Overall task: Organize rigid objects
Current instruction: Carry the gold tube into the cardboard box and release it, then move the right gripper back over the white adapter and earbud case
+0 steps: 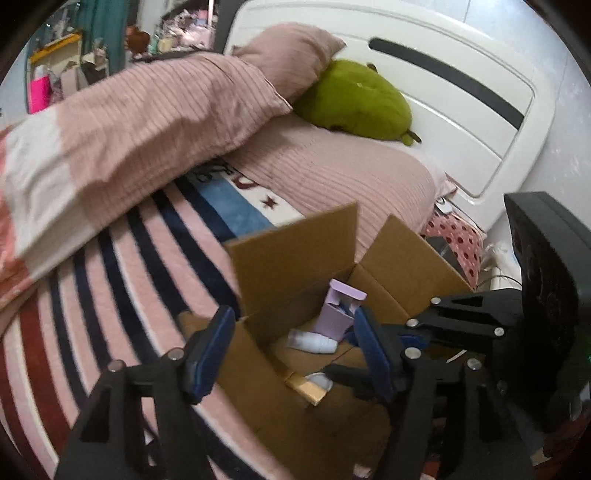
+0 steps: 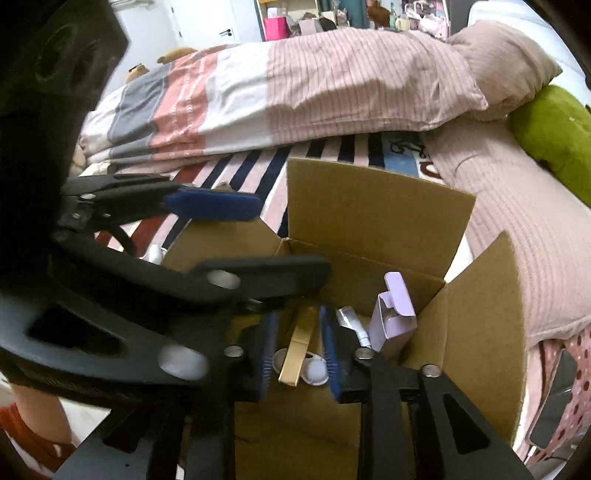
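An open cardboard box (image 1: 295,258) (image 2: 373,210) stands on the bed. Inside lie a lilac carton (image 1: 338,314) (image 2: 393,314), a white bottle (image 1: 314,341), a gold stick-shaped box (image 1: 306,387) (image 2: 299,347) and white round caps (image 2: 314,371). My left gripper (image 1: 291,350) is open, its blue pads astride the box's near-left wall. My right gripper (image 2: 297,350) reaches into the box with its blue pads on either side of the gold box, a small gap showing. It also appears at the right of the left wrist view.
The bed has a striped blanket (image 1: 110,277), a pink-striped duvet (image 1: 147,122) (image 2: 295,92), pillows (image 1: 291,55) and a green plush (image 1: 358,99) (image 2: 554,136). A white headboard (image 1: 443,92) stands behind. Cluttered shelves (image 2: 314,18) lie beyond the bed.
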Demonstrator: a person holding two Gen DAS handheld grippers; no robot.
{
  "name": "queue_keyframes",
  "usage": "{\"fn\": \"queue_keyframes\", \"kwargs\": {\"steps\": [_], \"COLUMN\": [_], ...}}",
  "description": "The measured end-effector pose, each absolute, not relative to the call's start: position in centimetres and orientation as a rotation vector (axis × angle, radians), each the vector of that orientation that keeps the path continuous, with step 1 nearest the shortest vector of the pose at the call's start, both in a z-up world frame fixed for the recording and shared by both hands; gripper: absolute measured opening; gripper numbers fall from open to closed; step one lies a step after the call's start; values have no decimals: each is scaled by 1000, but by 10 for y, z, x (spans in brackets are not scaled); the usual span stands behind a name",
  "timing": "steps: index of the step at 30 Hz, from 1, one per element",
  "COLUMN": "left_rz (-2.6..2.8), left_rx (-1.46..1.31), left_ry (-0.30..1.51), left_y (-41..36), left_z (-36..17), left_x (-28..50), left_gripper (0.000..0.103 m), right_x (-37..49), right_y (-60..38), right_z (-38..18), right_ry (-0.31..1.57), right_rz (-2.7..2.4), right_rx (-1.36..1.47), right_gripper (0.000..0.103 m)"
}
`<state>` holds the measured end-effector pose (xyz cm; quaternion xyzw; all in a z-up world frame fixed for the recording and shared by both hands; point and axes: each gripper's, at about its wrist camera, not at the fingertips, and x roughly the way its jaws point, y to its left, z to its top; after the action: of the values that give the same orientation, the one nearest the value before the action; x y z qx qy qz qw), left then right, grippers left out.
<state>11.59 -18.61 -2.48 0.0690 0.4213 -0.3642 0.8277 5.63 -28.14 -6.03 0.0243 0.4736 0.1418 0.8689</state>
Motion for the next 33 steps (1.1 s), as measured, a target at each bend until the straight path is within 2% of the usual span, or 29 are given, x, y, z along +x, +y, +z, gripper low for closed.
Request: {"fn": "queue_keyframes", "kwargs": {"steps": [4,8,14,15,16,18,19,29,33], "left_rz": [-717,-621,-462,-435,-417,-380,-367,-287,-292], "left_rx": [101,76,21,10,1,-21,-32,-133,-138], "left_ry": [833,788,783,788,791,807,816,868,876], "left_y": [-144,-89,-2,12,21,42,50,103,104], "left_z": [-4,8,-5,-12,-18,-33,-40,-91,-97], "left_x": [107,94,78,75,72,68,67,66,67], "left_gripper": [69,70,73,73,74,74,74,74,74], "right_x": [47,36,34,34,35,41,46,133,143], "right_y": [-269,-233,-155,-140,-130,-105,-95,-72,-74], "right_z": [-43,-20,-15,-18,-22,-38,-47,-175,-187], "right_ry": [939,864,844,855,867,903,920,1151,1125], "right_rz": [332,440,604,630,650,690,694,376,378], "right_rx": [41,10,-42,-50,-53,-68,-78,99,175], "right_gripper": [23,25,30,35,44,58,60,60,67]}}
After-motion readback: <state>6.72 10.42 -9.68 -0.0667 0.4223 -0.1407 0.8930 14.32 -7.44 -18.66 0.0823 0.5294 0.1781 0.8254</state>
